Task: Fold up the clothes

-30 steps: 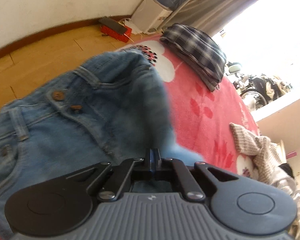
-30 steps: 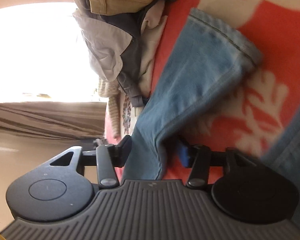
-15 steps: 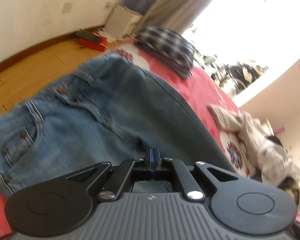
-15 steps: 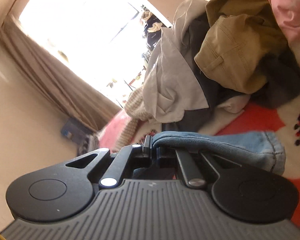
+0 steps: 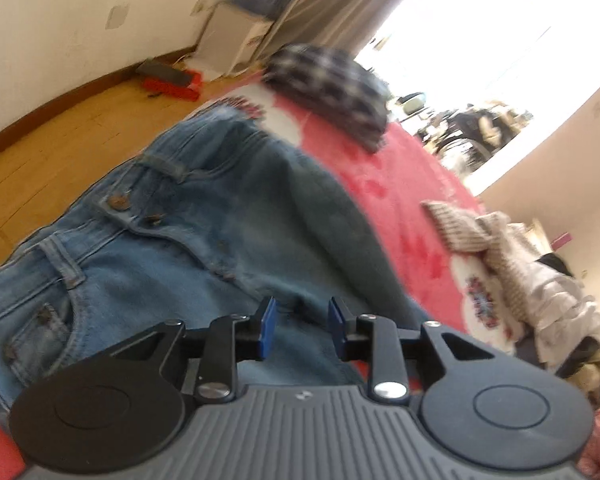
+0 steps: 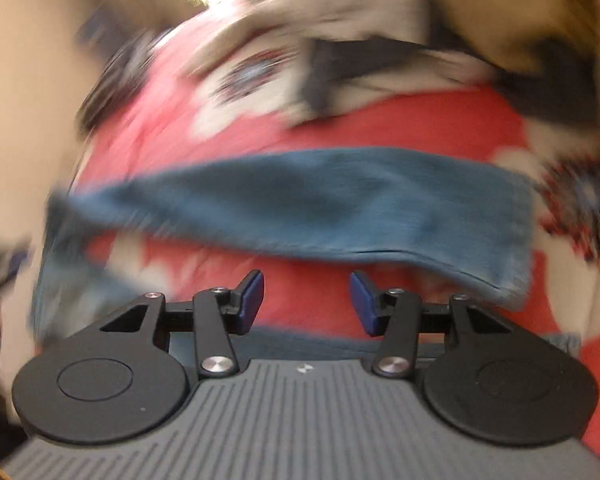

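Left gripper (image 5: 300, 322) and right gripper (image 6: 306, 300), jaws just opening, hold nothing above the jeans (image 5: 172, 240); its hem (image 6: 516, 240) lies on the red blanket (image 6: 420, 128).

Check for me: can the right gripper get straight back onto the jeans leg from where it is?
Probably yes. The right gripper has just been opening and holds nothing; the jeans leg lies flat on the red blanket just ahead, nothing between. The view is blurred, so the gap is uncertain.
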